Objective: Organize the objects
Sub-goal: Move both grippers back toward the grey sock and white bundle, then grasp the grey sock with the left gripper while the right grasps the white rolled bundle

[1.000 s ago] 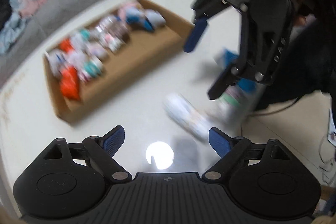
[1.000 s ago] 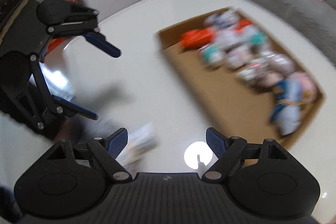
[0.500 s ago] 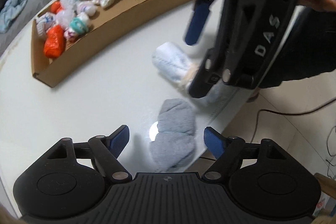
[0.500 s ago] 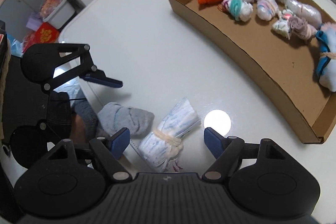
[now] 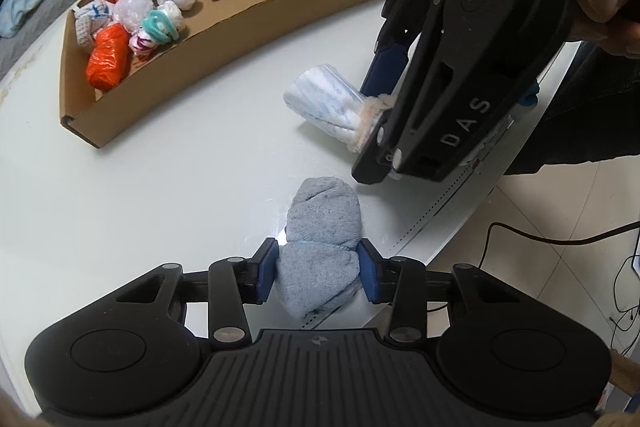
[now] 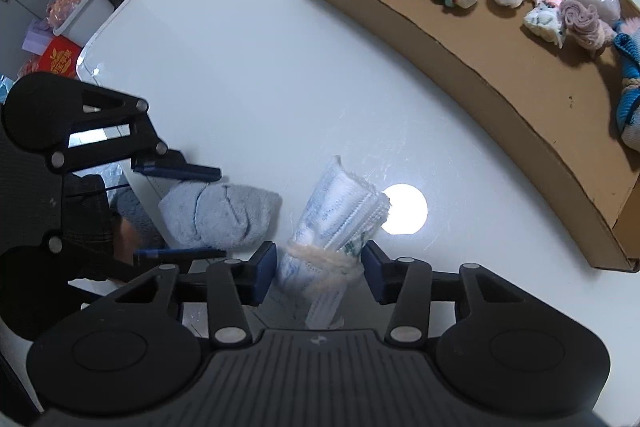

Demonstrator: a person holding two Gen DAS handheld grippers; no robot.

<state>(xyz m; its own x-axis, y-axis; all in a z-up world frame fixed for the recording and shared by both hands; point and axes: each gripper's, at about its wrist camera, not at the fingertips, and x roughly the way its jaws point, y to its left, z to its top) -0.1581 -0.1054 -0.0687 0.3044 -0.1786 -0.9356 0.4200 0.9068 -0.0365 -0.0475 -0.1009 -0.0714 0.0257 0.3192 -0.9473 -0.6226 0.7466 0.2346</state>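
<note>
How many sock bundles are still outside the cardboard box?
2: the grey bundle sits between the left tool fingers, and the white-blue bundle between the right tool fingers, both on the table.

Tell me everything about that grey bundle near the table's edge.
The grey bundle looks like soft, fuzzy terry cloth, probably rolled socks, pinched at the middle by a thin light-blue band so it bulges at both ends. It lies on the white table, close to the edge and outside the cardboard tray. The left gripper has its blue-padded jaws pressed on either side of its near end. A white bundle lies just beyond, apart from it.
</note>
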